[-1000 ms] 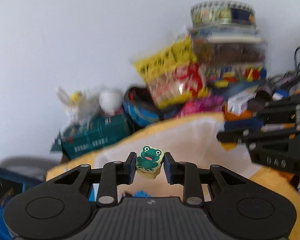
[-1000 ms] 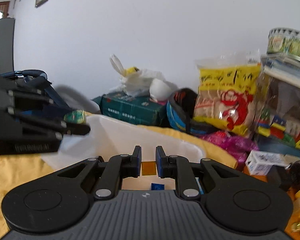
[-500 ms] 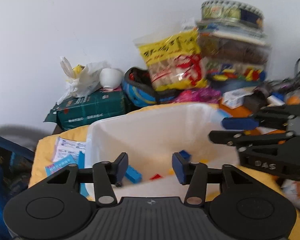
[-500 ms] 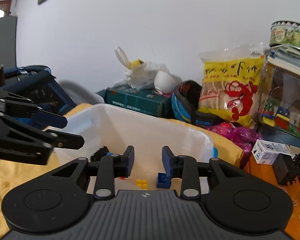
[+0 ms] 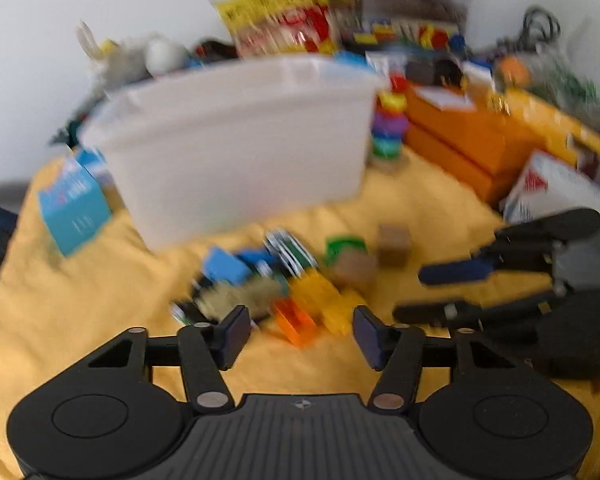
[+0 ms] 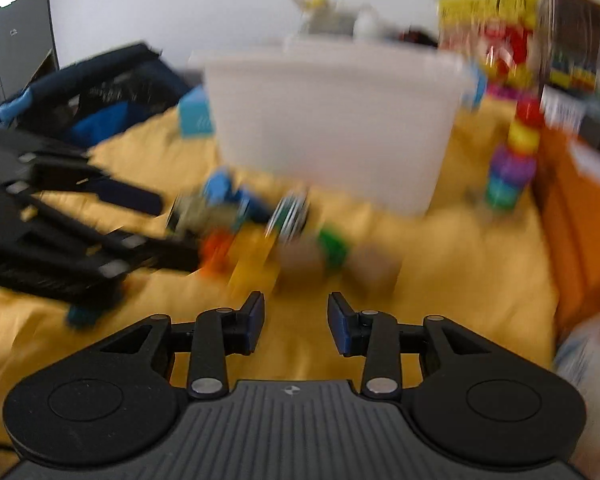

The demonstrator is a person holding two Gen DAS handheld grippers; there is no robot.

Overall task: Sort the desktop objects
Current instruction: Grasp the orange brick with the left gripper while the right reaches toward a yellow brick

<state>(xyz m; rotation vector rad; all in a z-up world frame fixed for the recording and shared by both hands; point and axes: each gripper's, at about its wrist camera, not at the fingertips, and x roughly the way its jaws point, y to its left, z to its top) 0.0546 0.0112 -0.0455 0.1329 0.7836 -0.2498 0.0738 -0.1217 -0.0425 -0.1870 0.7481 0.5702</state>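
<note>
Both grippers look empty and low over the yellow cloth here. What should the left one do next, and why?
Probably ease the left gripper forward onto the orange block and close. It is open and empty, that block lies nearest between its fingers, and the pile of small toys is not yet in the white bin. The right gripper, also open, faces the pile's other side. Blur hides finer detail.

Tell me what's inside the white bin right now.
Cannot tell: both views show only the white bin's opaque front wall, from below its rim. Loose blocks lie on the yellow cloth in front.
</note>
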